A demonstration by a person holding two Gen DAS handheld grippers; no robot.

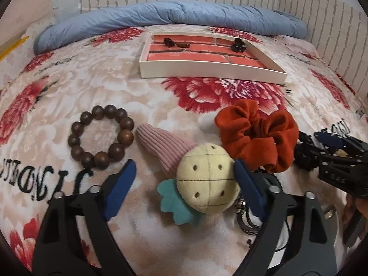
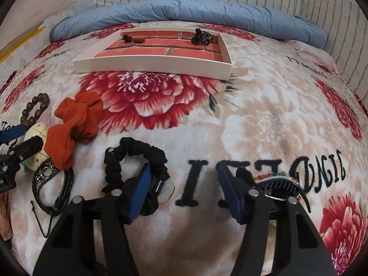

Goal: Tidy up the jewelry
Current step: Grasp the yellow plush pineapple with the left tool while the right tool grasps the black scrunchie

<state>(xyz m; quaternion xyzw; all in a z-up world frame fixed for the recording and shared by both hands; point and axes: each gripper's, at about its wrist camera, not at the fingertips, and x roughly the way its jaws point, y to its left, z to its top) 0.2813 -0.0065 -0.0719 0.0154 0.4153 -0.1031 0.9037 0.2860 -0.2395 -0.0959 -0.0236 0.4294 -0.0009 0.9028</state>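
In the left wrist view my left gripper point(image 1: 184, 164) stands open around a yellow plush pineapple hair clip point(image 1: 207, 180) with a pink corduroy tail; its right pad is against the plush and its left pad is clear. A wooden bead bracelet point(image 1: 101, 135) lies to the left and an orange scrunchie point(image 1: 257, 133) to the right. My right gripper point(image 2: 184, 179) is open over bare blanket. A black scrunchie point(image 2: 138, 158) lies beside and under its left finger, a toothed comb clip point(image 2: 280, 186) behind its right finger. The white tray point(image 1: 211, 73) holds dark clips point(image 1: 238, 44).
A black braided cord bracelet point(image 2: 53, 184) lies between the two grippers. A rolled blue duvet point(image 1: 174, 16) runs along the bed's far edge under a white brick wall. The floral blanket point(image 2: 264, 119) covers the bed. A person's hand point(image 1: 358, 207) shows at the right.
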